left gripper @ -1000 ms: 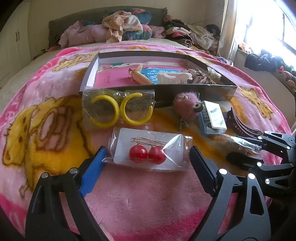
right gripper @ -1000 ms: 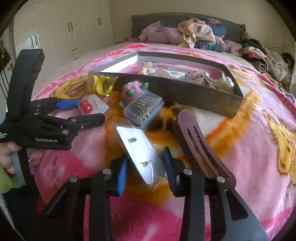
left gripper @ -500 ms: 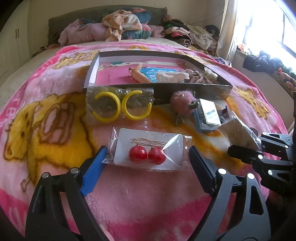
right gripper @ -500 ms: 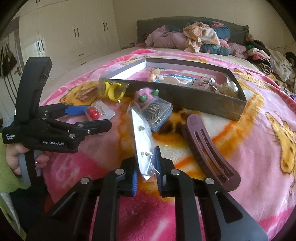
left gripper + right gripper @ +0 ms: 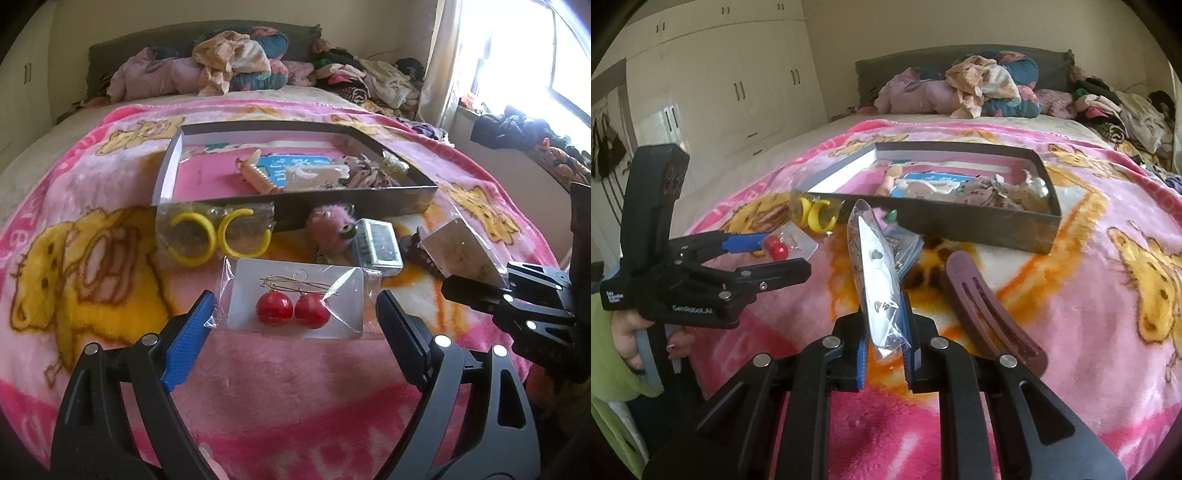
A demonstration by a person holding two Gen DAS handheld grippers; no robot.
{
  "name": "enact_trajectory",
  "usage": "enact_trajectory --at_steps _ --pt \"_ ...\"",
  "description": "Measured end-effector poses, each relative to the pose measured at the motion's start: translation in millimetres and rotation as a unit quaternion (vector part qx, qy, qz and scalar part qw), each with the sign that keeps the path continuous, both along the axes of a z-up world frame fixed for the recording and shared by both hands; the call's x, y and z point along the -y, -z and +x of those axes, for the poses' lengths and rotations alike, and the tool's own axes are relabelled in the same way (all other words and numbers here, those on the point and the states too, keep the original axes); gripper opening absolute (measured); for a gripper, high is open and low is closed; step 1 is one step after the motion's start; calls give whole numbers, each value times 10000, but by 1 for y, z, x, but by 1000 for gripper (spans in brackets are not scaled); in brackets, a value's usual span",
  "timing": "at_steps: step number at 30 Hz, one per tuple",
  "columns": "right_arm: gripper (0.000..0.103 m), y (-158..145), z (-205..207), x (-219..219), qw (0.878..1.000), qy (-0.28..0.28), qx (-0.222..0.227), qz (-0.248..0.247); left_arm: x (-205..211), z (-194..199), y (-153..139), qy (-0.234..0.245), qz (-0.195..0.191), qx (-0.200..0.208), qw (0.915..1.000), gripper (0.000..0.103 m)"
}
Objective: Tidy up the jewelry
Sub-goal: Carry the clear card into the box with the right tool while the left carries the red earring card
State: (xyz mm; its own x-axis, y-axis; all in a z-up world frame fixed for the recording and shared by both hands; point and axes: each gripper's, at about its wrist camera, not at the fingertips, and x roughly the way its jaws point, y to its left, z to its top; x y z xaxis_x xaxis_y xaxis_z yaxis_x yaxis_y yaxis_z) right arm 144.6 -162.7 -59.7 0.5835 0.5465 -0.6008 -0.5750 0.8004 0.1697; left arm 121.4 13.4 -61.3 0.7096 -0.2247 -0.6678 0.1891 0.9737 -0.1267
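My right gripper (image 5: pixel 885 332) is shut on a clear packet with a white stud-earring card (image 5: pixel 877 275) and holds it upright above the blanket; the packet also shows in the left wrist view (image 5: pixel 460 256). My left gripper (image 5: pixel 291 325) is open, its fingers either side of a packet of red ball earrings (image 5: pixel 293 301) lying on the blanket. A shallow dark box (image 5: pixel 369 201) holding several jewelry pieces sits farther back. A packet of yellow hoop earrings (image 5: pixel 218 236) leans at the box's front wall.
A pink fuzzy clip (image 5: pixel 330 227), a small clear case of pins (image 5: pixel 376 245) and a maroon hair clip (image 5: pixel 990 299) lie on the pink blanket (image 5: pixel 288 387) in front of the box. Piled clothes (image 5: pixel 229 62) fill the bed's far end. A window is at the right.
My right gripper closed on the stud-earring packet and lifted it off the blanket, turning it upright. My left gripper stayed open around the red earrings.
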Motion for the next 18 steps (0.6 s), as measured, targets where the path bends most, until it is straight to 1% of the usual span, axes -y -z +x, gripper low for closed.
enact_trajectory --at_steps 8,18 --pt "14 -4 11 16 9993 334 -126 80 9 8 -8 94 -34 80 9999 78" --pt "14 -13 31 32 9975 657 -180 201 9 29 -24 56 -160 226 9996 78"
